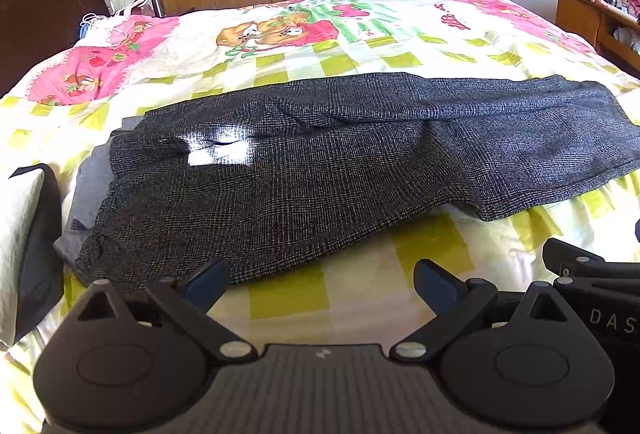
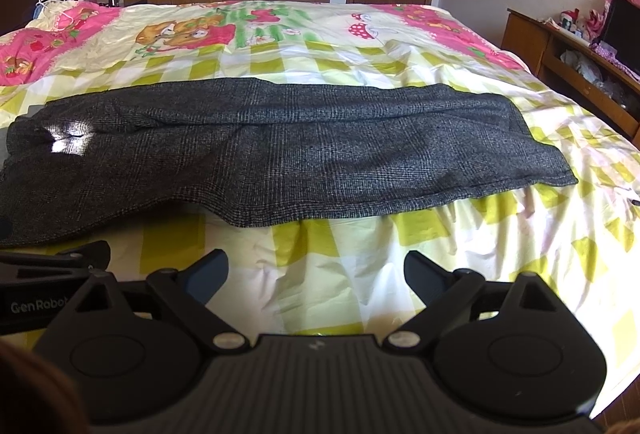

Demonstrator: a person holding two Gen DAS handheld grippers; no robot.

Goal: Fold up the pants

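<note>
Dark grey checked pants [image 1: 320,162] lie flat across the bed, waist at the left, leg ends at the right; they also show in the right wrist view [image 2: 280,154]. The legs lie one over the other. A bright sun patch [image 1: 218,150] falls near the waist. My left gripper [image 1: 320,280] is open and empty, just in front of the pants' near edge by the waist. My right gripper [image 2: 316,272] is open and empty, over bare sheet in front of the legs' near edge. The right gripper's body [image 1: 592,286] shows at the left view's right edge.
The bed has a yellow-green checked sheet [image 2: 460,254] with pink cartoon prints. A grey garment [image 1: 90,186] lies under the waist end. A white and dark cushion [image 1: 24,234] sits at the left. A wooden shelf [image 2: 572,62] stands right of the bed. Wardrobe and door lie behind.
</note>
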